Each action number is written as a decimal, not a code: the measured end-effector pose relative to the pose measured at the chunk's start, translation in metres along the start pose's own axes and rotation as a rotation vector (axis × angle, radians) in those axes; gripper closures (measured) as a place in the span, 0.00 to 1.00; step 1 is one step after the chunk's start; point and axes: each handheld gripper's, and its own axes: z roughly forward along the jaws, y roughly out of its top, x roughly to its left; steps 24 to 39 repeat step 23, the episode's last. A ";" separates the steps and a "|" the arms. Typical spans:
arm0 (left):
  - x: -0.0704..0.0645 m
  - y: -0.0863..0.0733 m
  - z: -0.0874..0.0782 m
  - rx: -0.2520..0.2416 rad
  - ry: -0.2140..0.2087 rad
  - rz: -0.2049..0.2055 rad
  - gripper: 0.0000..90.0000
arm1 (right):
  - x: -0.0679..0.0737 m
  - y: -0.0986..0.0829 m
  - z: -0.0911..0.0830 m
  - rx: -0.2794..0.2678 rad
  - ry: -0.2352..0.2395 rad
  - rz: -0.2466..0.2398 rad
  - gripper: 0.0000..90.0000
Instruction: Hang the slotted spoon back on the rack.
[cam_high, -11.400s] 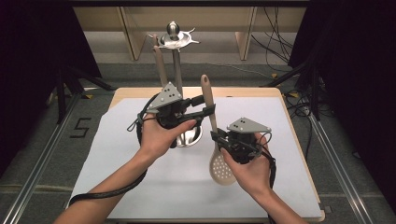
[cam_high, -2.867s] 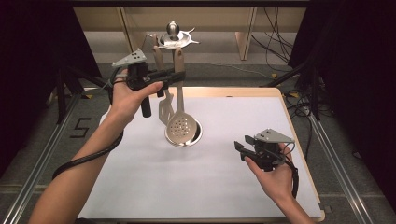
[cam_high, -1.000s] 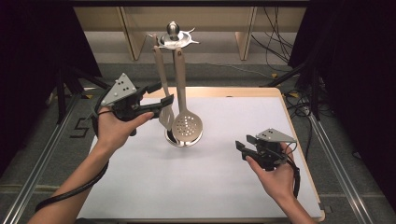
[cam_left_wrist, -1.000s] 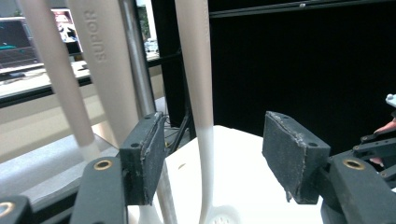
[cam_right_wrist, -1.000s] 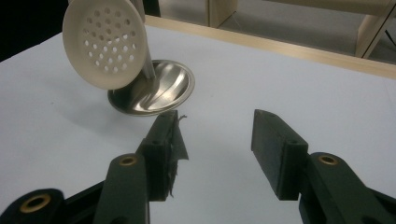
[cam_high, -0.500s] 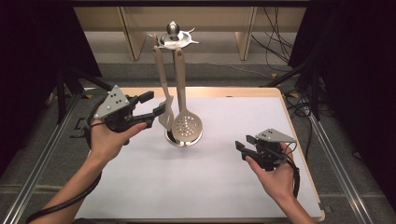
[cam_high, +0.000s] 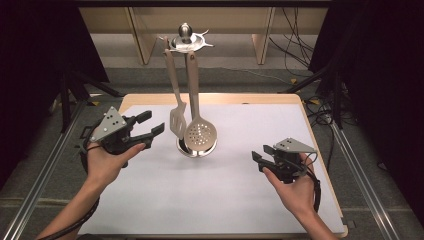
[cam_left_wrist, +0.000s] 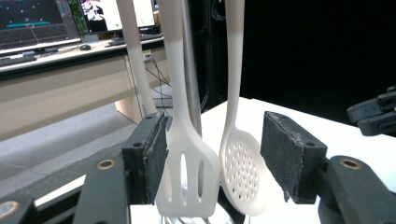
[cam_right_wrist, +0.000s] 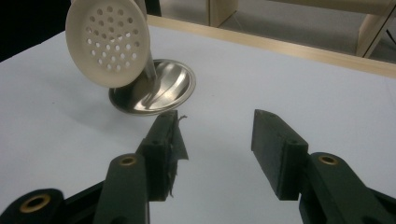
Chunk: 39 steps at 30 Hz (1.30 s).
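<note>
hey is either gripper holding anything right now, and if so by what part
Nothing is held. The left gripper is open beside the hanging slotted spatula and skimmer, touching neither. The right gripper is open and empty above the table.

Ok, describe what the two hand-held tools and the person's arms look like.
Each tool is black, with two blocky jaws faced in dark, worn pads and brass-coloured pivot pins. The left tool and the right tool each carry a grey three-cornered plate on top; the left one's shows small dark dots. A black cable trails from each along the forearm. The forearms are bare, with no sleeves in view.
</note>
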 end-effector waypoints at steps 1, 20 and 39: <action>0.001 -0.004 -0.001 0.003 0.003 0.002 0.45 | 0.000 0.000 0.000 0.000 -0.001 0.001 0.58; -0.001 -0.049 -0.008 -0.029 0.076 -0.075 0.53 | -0.008 -0.005 0.001 -0.020 -0.006 0.014 0.58; -0.002 -0.053 -0.007 -0.009 0.085 -0.064 0.55 | -0.011 -0.007 0.001 -0.011 -0.006 0.018 0.58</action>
